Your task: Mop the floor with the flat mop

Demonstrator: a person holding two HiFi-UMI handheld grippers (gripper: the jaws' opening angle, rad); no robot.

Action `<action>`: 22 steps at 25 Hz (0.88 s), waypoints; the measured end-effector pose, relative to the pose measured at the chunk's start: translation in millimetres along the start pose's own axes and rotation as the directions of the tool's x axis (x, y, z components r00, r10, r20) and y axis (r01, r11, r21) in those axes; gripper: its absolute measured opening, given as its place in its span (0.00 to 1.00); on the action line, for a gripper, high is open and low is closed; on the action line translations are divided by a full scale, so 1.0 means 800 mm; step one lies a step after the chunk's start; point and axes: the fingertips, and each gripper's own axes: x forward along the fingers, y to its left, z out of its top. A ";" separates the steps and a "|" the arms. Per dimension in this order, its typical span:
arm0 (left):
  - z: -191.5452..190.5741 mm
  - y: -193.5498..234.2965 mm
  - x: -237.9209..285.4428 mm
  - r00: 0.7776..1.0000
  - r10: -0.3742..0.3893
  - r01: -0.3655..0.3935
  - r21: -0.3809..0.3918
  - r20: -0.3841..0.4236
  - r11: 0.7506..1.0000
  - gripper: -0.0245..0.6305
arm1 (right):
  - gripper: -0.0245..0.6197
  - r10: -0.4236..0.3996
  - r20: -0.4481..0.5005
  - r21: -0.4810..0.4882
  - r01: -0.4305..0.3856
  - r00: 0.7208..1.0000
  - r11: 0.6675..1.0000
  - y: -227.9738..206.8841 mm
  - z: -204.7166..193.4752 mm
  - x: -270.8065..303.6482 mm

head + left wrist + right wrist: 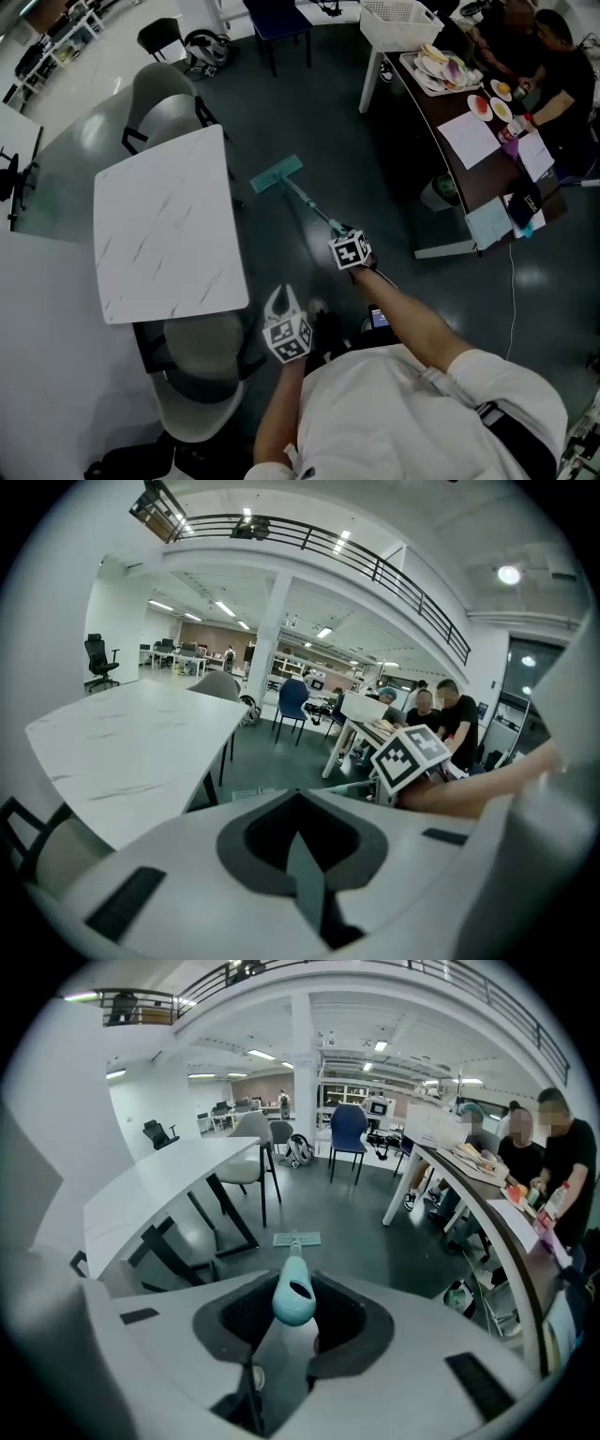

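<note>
The flat mop (277, 174) rests head-down on the floor just off the white counter's (169, 225) far right corner. The right gripper (342, 234) clamps the handle's (309, 202) top end; the left gripper (281, 305) is closed and empty. With only one gripper holding it, the handle may twist and knock the counter's legs.

Flat mop (277, 174) handle in right hand-held gripper (337, 230).

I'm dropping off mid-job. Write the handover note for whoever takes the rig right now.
Right gripper: shut on the mop handle, near its top end.
Left gripper: shut, empty, close to the torso.
Mop head: flat on the dark floor, ahead, off the white table corner.
Done: no wet track shows, so cannot tell.
Left: mop the floor.
</note>
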 end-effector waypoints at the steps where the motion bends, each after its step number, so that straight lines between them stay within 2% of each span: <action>1: 0.006 0.008 0.002 1.000 0.001 -0.001 0.004 0.004 1.000 0.05 | 0.21 0.008 0.006 -0.012 -0.008 1.000 1.000 0.006 0.009 0.000; 4: 0.021 0.016 0.003 1.000 -0.007 0.007 -0.003 0.024 1.000 0.05 | 0.21 0.033 0.017 -0.052 -0.032 0.999 0.998 0.015 0.016 -0.019; 7: 0.024 0.002 -0.002 0.999 -0.024 0.024 -0.002 0.034 1.000 0.05 | 0.21 0.063 0.040 -0.084 -0.059 0.997 0.995 0.016 -0.003 -0.069; 10: 0.015 -0.025 -0.015 0.998 -0.047 0.047 0.009 0.036 0.999 0.05 | 0.21 0.086 0.031 -0.105 -0.082 0.996 0.991 0.018 -0.049 -0.145; 16: -0.012 -0.071 -0.048 0.997 -0.062 0.063 -0.020 0.044 0.998 0.05 | 0.21 0.132 -0.013 -0.105 -0.133 0.991 0.986 0.012 -0.155 -0.274; 19: -0.024 -0.078 -0.060 0.998 -0.054 0.056 -0.036 0.044 0.998 0.05 | 0.21 0.162 -0.066 -0.115 -0.168 0.985 0.979 0.014 -0.193 -0.293; 22: -0.029 -0.065 -0.066 0.999 -0.021 0.023 -0.049 0.049 0.999 0.05 | 0.21 0.166 -0.031 -0.157 -0.169 0.986 0.973 0.020 -0.180 -0.286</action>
